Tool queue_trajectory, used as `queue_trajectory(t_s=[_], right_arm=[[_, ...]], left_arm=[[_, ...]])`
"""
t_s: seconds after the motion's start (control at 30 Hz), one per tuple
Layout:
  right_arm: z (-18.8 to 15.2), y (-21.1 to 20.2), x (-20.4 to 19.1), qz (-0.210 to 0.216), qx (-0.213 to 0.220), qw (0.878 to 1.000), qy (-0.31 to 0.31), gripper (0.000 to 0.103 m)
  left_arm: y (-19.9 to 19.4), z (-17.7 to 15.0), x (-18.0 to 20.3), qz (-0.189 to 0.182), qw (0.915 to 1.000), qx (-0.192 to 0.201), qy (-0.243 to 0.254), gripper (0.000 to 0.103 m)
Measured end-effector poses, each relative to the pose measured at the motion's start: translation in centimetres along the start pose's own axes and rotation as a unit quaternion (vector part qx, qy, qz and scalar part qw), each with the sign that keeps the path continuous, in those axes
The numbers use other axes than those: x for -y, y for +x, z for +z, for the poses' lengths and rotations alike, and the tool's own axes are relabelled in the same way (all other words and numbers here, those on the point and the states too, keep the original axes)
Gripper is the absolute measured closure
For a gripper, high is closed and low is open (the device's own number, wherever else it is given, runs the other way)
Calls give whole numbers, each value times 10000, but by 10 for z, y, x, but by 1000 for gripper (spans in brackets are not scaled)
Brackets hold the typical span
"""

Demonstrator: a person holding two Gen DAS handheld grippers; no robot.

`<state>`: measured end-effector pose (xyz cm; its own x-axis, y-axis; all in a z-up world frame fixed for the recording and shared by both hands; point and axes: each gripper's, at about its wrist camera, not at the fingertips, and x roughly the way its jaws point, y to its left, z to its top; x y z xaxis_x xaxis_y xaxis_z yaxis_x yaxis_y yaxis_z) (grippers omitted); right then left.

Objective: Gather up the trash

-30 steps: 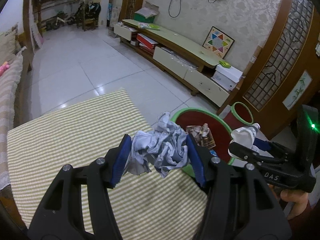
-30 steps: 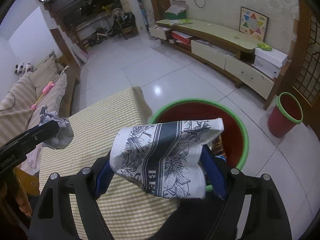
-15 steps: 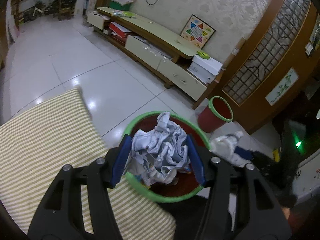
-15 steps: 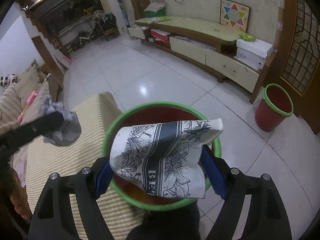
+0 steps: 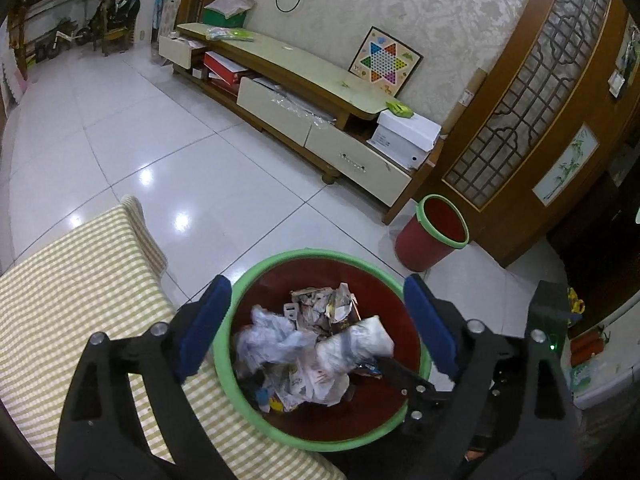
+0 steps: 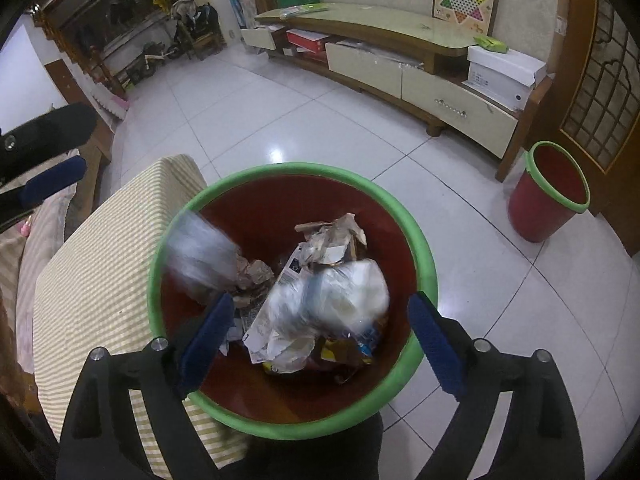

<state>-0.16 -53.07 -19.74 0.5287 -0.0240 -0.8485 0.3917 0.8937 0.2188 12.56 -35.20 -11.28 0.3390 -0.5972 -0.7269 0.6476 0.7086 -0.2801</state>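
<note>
Home living room, glossy white tiled floor (image 5: 132, 128), long low TV cabinet (image 5: 304, 92) with drawers against patterned wallpaper, Chinese checkers board (image 5: 385, 61) propped on it, carved wooden lattice door (image 5: 532, 92), striped sofa cover (image 6: 24, 248), children's bikes (image 6: 154, 60) stored beyond.

Both grippers are pointing steeply downward with their jaws spreading apart.

The left gripper (image 5: 316, 328) is filling the lower part of its own view, its black arms rising from the bottom corners and its blue fingers (image 5: 202, 330) standing wide at mid-left and mid-right of the frame; its jaws are opening and nothing is pressing between the pads. The right gripper (image 6: 320, 344) is sitting the same way in its own view, jaws opening, pads gripping nothing. In the left view, the right gripper's black frame is showing at the lower right; in the right view, the left gripper's blue pad is poking in at the left edge.
</note>
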Motion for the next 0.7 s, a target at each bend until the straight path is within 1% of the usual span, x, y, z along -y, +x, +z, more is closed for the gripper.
queue_trajectory(t_s=[0.07,0.2,0.23,0.27,0.33,0.37,0.43,0.5,0.53,0.57,0.63,0.7], right_arm=[[-1,-6,0,-29,45,10000,27,17],[-3,-28,-10,-97,298,9995,-4,17],[-4,-38,-15,-129,419,9990,-28,17],[-3,-44,-18,-148,513,9986,-41,14],[-8,-67,-31,-158,846,9963,-75,10],[-8,-76,-37,-131,991,9950,-95,9],[-11,-98,-53,-23,1342,9908,-149,9],[-12,-117,-68,77,1662,9858,-216,9],[-13,-130,-80,142,1864,9820,-262,7],[-12,-137,-86,185,1971,9798,-282,7],[-13,-155,-104,301,2296,9723,-306,7],[-15,-171,-118,365,2620,9638,-326,7]], left_arm=[[-7,1,0,100,9999,92,10,12],[-38,0,-7,90,9995,308,-4,9],[-49,-1,-10,163,9990,408,-9,6],[-61,-2,-13,229,9984,526,-22,5],[-90,-4,-20,360,9961,801,-65,5],[-102,-4,-22,440,9949,907,-80,5],[-125,-7,-27,581,9922,1101,-118,5],[-146,-8,-30,636,9904,1218,-174,5],[-162,-9,-33,710,9883,1330,-243,5],[-171,-11,-34,760,9866,1413,-285,5],[-198,-15,-40,856,9809,1701,-403,5],[-213,-19,-44,878,9777,1842,-487,5]])
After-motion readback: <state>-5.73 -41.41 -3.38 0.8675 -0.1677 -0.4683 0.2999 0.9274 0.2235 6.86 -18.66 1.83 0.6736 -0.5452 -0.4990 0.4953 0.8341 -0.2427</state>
